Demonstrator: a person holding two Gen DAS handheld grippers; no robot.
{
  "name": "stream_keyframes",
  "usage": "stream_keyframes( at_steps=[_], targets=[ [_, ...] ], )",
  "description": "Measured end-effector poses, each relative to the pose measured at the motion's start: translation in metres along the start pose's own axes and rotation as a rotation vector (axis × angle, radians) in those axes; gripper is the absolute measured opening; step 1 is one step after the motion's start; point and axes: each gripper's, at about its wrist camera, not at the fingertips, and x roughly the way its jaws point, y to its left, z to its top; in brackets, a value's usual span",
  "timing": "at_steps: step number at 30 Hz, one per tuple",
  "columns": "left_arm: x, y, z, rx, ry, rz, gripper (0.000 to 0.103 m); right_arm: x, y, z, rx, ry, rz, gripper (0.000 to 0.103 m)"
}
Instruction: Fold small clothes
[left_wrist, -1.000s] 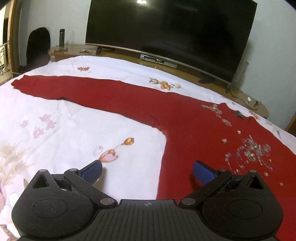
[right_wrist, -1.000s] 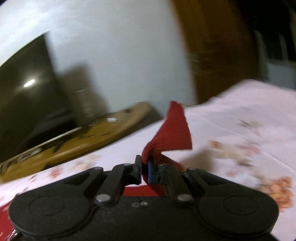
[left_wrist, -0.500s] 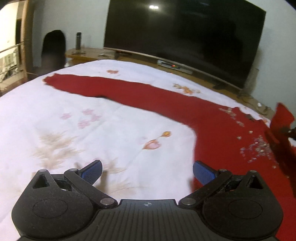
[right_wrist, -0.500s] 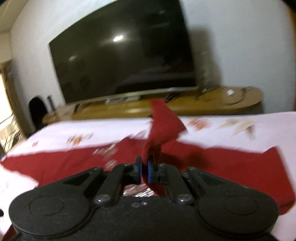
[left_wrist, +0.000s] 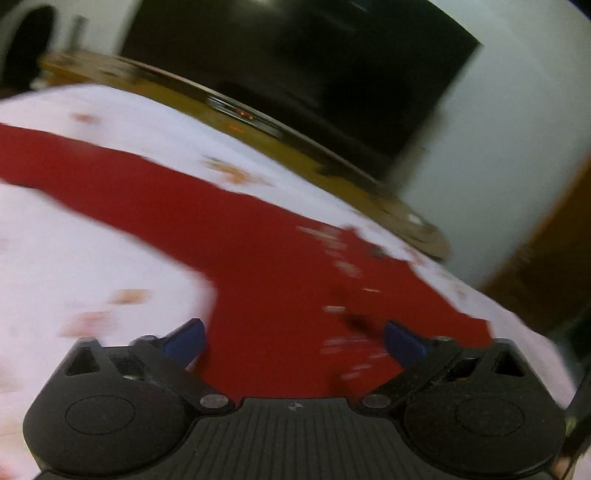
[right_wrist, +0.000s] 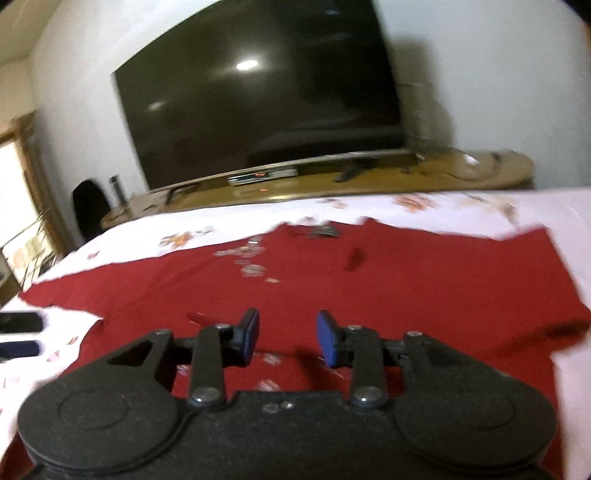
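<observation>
Right gripper (right_wrist: 286, 338): black matte body, ribbed and grainy, blue pads on short linkages. Its jaws have just been opening; the pads stand apart with bare air between them and nothing pinched, the red cloth lying flat below.

Left gripper (left_wrist: 293, 341): same black housing, blue pads set wide apart. Its jaws have just been closing somewhat, yet the gap is wide and nothing sits between the pads. This view is heavily smeared by motion.

Red garment (right_wrist: 406, 280): a matte knit top spread flat on the bed, body under both grippers, one long sleeve running off to the left in the left wrist view. The right sleeve end lies folded in over the body, its edge squared off. Small pale sequin-like trim is scattered across the chest, blurred.

White bedsheet (right_wrist: 122, 240): smooth, printed with faint orange-pink flowers.

Two dark oblong objects (right_wrist: 20, 322) lie at the sheet's left edge; cannot tell what.

Beyond the bed: curved wooden shelf (right_wrist: 388, 173), glossy; large black television (right_wrist: 258, 107), reflecting ceiling light; pale wall.
</observation>
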Motion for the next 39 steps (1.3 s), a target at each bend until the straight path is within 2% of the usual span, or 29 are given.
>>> stream_keyframes(
  at_steps=[1, 3, 5, 8, 11, 12, 13, 15, 19, 23, 26, 30, 33, 36, 39],
  targets=[
    [0.018, -0.011, 0.002, 0.003, 0.041, -0.024, 0.049, -0.012, -0.008, -0.002, 0.025, 0.003, -0.018, 0.036],
    [0.049, -0.029, 0.005, 0.003, 0.095, -0.062, 0.049, -0.031, -0.022, -0.005, 0.062, 0.004, -0.052, 0.036],
    [0.075, -0.043, 0.006, 0.005, 0.134, -0.057, 0.049, -0.044, -0.035, -0.009, 0.091, 0.001, -0.084, 0.036],
    [0.103, -0.046, 0.006, -0.055, 0.189, -0.083, 0.049, -0.056, -0.055, -0.014, 0.13, -0.011, -0.118, 0.037],
    [0.122, -0.046, 0.005, -0.08, 0.205, -0.086, 0.048, -0.062, -0.07, -0.019, 0.172, -0.018, -0.15, 0.037],
    [0.125, -0.048, 0.005, -0.078, 0.198, -0.085, 0.033, -0.064, -0.076, -0.02, 0.187, -0.018, -0.162, 0.037],
    [0.13, -0.05, 0.005, -0.066, 0.205, -0.072, 0.002, -0.063, -0.08, -0.021, 0.203, -0.016, -0.173, 0.037],
    [0.13, -0.049, 0.01, -0.063, 0.197, -0.078, 0.003, -0.065, -0.089, -0.024, 0.237, -0.011, -0.187, 0.037],
    [0.103, -0.047, 0.034, -0.019, 0.091, -0.091, 0.003, -0.061, -0.1, -0.027, 0.267, -0.001, -0.209, 0.037],
    [0.082, -0.028, 0.057, 0.014, 0.04, -0.071, 0.003, -0.05, -0.108, -0.025, 0.283, 0.009, -0.221, 0.038],
    [0.076, 0.0, 0.067, 0.018, 0.04, -0.02, 0.003, -0.043, -0.11, -0.023, 0.285, 0.011, -0.224, 0.039],
    [0.088, 0.028, 0.063, 0.019, 0.102, 0.038, 0.003, -0.036, -0.116, -0.02, 0.296, 0.004, -0.224, 0.039],
    [0.099, 0.037, 0.052, 0.028, 0.138, 0.045, 0.003, -0.03, -0.124, -0.013, 0.325, -0.013, -0.219, 0.039],
    [0.101, 0.04, 0.046, 0.017, 0.136, 0.036, 0.003, -0.02, -0.139, -0.004, 0.376, -0.029, -0.214, 0.041],
    [0.105, 0.04, 0.046, 0.01, 0.134, 0.034, 0.003, -0.005, -0.158, 0.005, 0.423, -0.02, -0.195, 0.048]
  ],
)
